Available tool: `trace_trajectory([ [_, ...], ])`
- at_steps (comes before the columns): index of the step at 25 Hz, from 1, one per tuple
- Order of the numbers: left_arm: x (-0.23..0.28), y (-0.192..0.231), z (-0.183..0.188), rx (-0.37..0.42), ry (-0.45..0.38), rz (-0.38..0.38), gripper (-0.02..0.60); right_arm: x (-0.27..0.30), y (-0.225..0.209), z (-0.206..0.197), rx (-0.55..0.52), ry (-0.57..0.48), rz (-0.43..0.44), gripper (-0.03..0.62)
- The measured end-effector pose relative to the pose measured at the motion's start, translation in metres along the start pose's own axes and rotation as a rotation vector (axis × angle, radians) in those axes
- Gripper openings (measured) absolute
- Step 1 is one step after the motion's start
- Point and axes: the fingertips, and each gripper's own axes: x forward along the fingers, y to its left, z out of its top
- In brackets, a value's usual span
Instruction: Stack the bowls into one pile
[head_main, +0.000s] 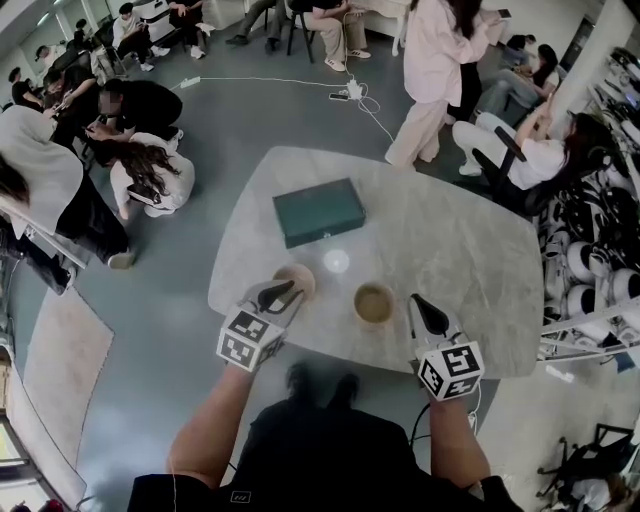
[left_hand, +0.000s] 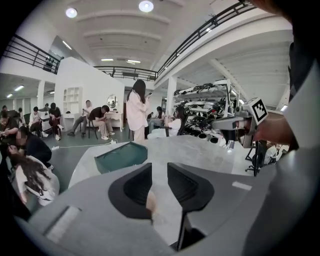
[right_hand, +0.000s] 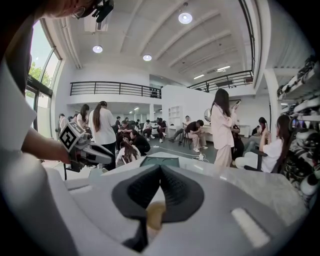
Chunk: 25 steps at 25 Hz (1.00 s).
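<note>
One tan bowl (head_main: 300, 272), probably light, stiff and slick, wants pinching at its rim. My left gripper (head_main: 290, 293) has its jaws apart; my right gripper (head_main: 420, 303) has them together, empty.

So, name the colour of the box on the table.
The box is dark teal-green, clearest in head view.

You have 3 bowls in the head view, all upright, each on its own and none stacked. The pink-tan bowl (head_main: 298, 278) sits just left of the frame's centre, with its lower-left part hidden. The small white bowl (head_main: 336, 261) lies just above and right of it; you cannot tell whether the 2 touch. The tan bowl (head_main: 373, 303), darker olive inside, stands apart, right of and below centre.
</note>
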Motion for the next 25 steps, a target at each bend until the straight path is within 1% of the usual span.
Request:
trace_trajectory([
  [2,0.005,0.002,-0.016,0.018,0.049,-0.007,0.115,0.001,0.0,-0.002,0.003,0.01,0.001,0.003],
  [4,0.012,0.002,-0.032,0.055,0.104,-0.026,0.127,0.003,0.001,-0.003,0.005,0.016,0.0,0.003],
  [7,0.026,0.001,-0.065,0.14,0.195,-0.079,0.153,0.005,0.004,-0.008,0.009,0.028,0.001,0.003],
  [11,0.041,0.0,-0.099,0.234,0.289,-0.131,0.163,0.007,0.006,-0.015,0.014,0.045,0.004,0.003],
  [15,0.049,0.005,-0.12,0.3,0.365,-0.156,0.163,0.01,0.012,-0.016,0.019,0.055,0.002,0.003],
  [18,0.056,0.01,-0.132,0.363,0.414,-0.162,0.163,0.013,0.015,-0.016,0.019,0.061,0.001,0.003],
  [22,0.064,0.012,-0.15,0.436,0.483,-0.193,0.163,0.013,0.017,-0.018,0.022,0.076,-0.007,0.004],
  [25,0.067,0.017,-0.166,0.499,0.549,-0.205,0.163,0.015,0.02,-0.018,0.026,0.083,-0.013,0.003],
])
